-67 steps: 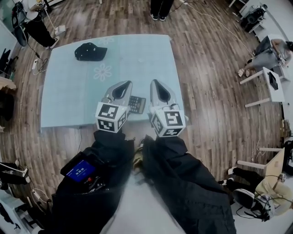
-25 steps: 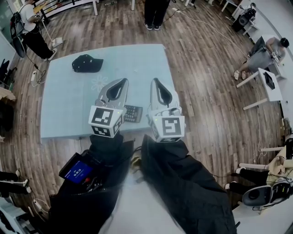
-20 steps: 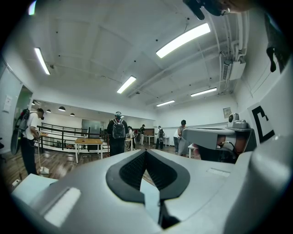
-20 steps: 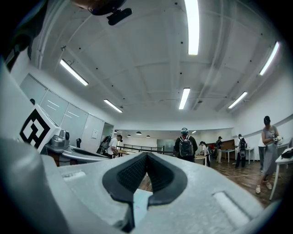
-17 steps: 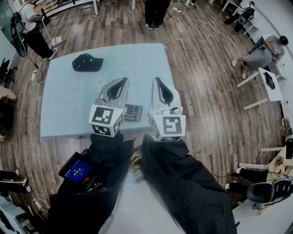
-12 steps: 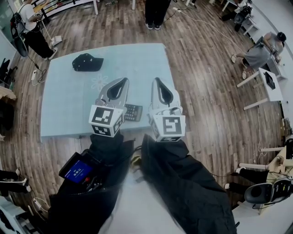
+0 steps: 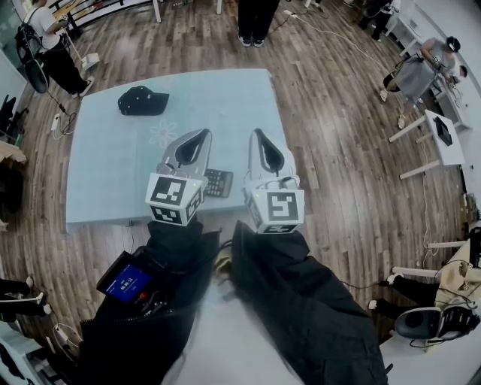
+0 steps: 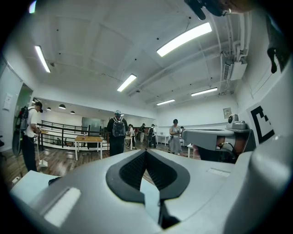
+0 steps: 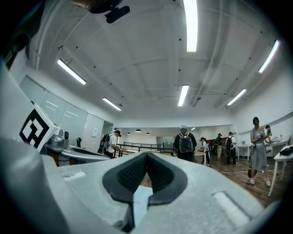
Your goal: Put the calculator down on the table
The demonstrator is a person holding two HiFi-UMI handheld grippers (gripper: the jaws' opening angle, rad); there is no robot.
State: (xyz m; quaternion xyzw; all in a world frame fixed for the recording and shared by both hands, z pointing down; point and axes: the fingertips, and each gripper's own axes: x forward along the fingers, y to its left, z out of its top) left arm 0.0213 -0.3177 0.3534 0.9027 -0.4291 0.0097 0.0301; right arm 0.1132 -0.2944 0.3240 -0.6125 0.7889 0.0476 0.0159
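A dark calculator lies flat on the pale blue table near its front edge, partly hidden between my two grippers in the head view. My left gripper hangs above the table just left of it, jaws shut with nothing between them. Just right of it my right gripper is likewise shut and empty. In the left gripper view the left gripper points level across the room, pads together. The right gripper view shows the same of the right gripper. Neither gripper view shows the calculator.
A black cap lies at the table's far left. One person stands beyond the far edge, another at the far left. White desks and people fill the right side. Wooden floor surrounds the table.
Both grippers and the calculator keep their places. Only people at the room's right edge have moved about.
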